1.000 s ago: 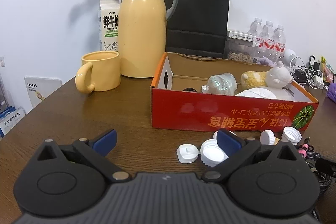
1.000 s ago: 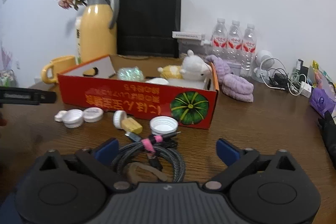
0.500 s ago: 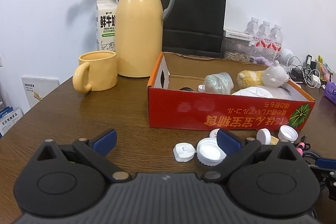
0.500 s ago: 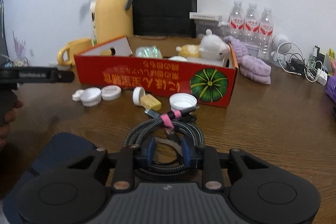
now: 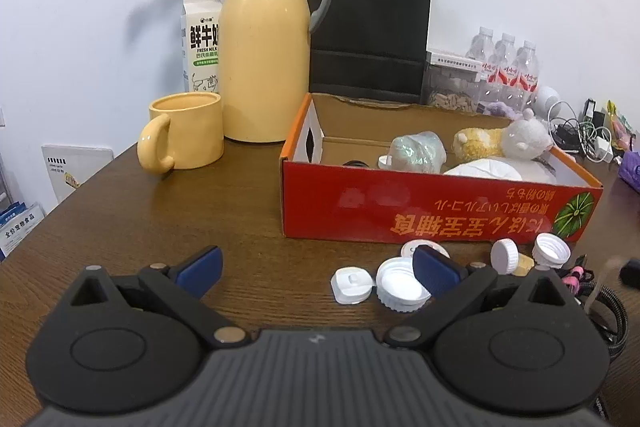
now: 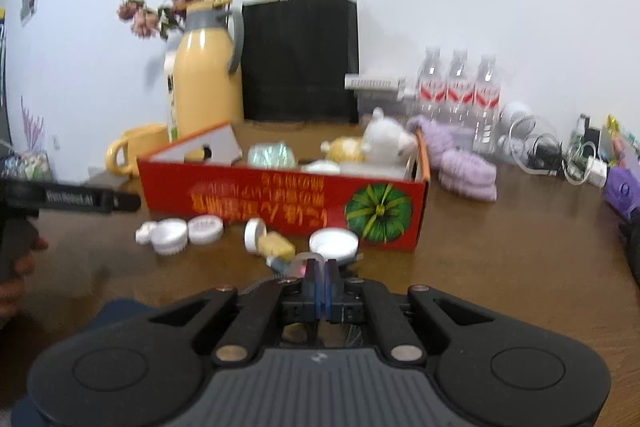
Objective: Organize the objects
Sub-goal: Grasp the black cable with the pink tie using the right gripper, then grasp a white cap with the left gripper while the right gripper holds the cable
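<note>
**A:** Start with the big things. What could go wrong?

**B:** The desk (image 6: 500, 247) is crowded, and the red box (image 6: 280, 203) sits mid-desk, its front wall facing the near edge. If the lift comes in low, whatever hangs down could catch that wall and shove the box back toward the yellow jug (image 5: 264, 59) and the mug (image 5: 188, 131) at the far left corner.

**A:** And the right gripper (image 6: 322, 267)?

**B:** Its jaws have just been closing, and the pads now meet with no gap showing. The cable (image 6: 256, 283) lies coiled on the desk right under and ahead of them, before the pumpkin end of the box. I can't tell whether a strand is nipped. If only a thin loop is caught, I'd expect the coil to sag, unwind or slip out on the way up.

**A:** What about the left gripper (image 5: 316, 265)?

**B:** It's wide open and holding nothing, low over the near edge. One finger hangs just over a white cap (image 5: 400, 287).

**A:** So the caps are at risk too?

**B:** Yes. They lie loose along the box's front wall. A dragging coil could sweep them, and the small yellow piece (image 6: 278, 245) beside them, toward the near edge and off.
</note>
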Demonstrator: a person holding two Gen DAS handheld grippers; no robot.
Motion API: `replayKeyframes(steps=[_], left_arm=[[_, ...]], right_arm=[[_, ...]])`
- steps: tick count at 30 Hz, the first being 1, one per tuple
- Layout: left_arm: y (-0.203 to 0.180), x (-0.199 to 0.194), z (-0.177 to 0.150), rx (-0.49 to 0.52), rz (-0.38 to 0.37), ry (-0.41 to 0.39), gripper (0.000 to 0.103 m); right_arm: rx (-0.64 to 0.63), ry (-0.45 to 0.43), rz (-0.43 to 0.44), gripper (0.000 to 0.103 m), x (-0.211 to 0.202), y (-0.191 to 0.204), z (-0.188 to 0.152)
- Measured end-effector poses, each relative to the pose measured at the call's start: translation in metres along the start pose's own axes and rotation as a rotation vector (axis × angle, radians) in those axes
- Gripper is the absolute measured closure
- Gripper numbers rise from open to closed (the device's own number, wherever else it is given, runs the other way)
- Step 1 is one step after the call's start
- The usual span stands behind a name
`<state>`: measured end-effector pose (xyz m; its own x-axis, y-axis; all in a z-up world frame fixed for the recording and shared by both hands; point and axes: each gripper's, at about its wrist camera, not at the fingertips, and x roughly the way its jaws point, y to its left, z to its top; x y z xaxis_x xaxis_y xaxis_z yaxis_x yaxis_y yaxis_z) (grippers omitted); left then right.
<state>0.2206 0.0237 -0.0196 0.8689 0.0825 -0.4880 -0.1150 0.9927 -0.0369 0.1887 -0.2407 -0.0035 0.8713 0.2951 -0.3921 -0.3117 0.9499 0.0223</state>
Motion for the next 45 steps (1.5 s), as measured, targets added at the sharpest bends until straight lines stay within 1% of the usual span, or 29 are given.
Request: replayKeyframes(steps=[4, 8, 12, 17, 25, 27, 28, 29, 30, 31, 32, 33, 34, 35, 38, 45], left_arm=[[-0.004, 0.005, -0.003, 0.024, 0.003, 0.028, 0.0], [-0.009, 0.013, -0.007, 0.052, 0.017, 0.067, 0.0], [-0.009, 0.02, -0.009, 0.058, 0.036, 0.106, 0.0], [-0.006, 0.027, -0.011, 0.055, 0.077, 0.143, 0.0], [-0.002, 0.038, -0.006, 0.043, 0.089, 0.157, 0.0], [0.0, 0.045, -0.004, 0.029, 0.075, 0.163, 0.0], [0.001, 0.048, -0.002, 0.026, 0.062, 0.167, 0.002], [0.0, 0.051, -0.002, 0.025, 0.047, 0.17, 0.007], [-0.001, 0.053, -0.001, 0.029, 0.032, 0.171, 0.01], [-0.003, 0.053, 0.0, 0.038, 0.024, 0.163, 0.02], [-0.005, 0.051, 0.0, 0.046, 0.01, 0.151, 0.037], [-0.007, 0.05, 0.0, 0.055, -0.003, 0.142, 0.047], [-0.009, 0.047, -0.001, 0.063, -0.022, 0.134, 0.068], [-0.01, 0.046, -0.001, 0.066, -0.039, 0.132, 0.075], [-0.013, 0.042, -0.003, 0.072, -0.068, 0.13, 0.075], [-0.013, 0.029, 0.001, 0.058, -0.056, 0.076, 0.075]], right_arm=[[-0.009, -0.06, 0.007, 0.102, -0.003, -0.001, 0.011], [-0.026, -0.09, 0.016, 0.102, 0.006, 0.0, 0.022], [-0.016, -0.086, 0.021, 0.102, 0.014, -0.002, 0.024], [-0.004, -0.085, 0.02, 0.102, 0.013, -0.003, 0.019], [-0.017, -0.081, 0.024, 0.102, 0.012, 0.0, 0.015], [-0.015, -0.079, 0.023, 0.101, 0.012, 0.001, 0.015], [-0.015, -0.077, 0.023, 0.102, 0.013, 0.001, 0.015], [-0.015, -0.076, 0.023, 0.102, 0.013, 0.001, 0.014], [-0.015, -0.074, 0.024, 0.102, 0.013, 0.001, 0.014], [-0.016, -0.073, 0.023, 0.101, 0.013, 0.001, 0.014], [-0.018, -0.072, 0.023, 0.102, 0.013, 0.002, 0.013], [-0.02, -0.072, 0.023, 0.102, 0.013, 0.002, 0.013], [-0.021, -0.073, 0.022, 0.102, 0.013, 0.002, 0.013], [-0.022, -0.073, 0.021, 0.101, 0.014, 0.003, 0.013], [-0.026, -0.073, 0.016, 0.102, 0.014, 0.003, 0.012], [-0.016, -0.089, 0.009, 0.102, 0.014, 0.007, 0.013]])
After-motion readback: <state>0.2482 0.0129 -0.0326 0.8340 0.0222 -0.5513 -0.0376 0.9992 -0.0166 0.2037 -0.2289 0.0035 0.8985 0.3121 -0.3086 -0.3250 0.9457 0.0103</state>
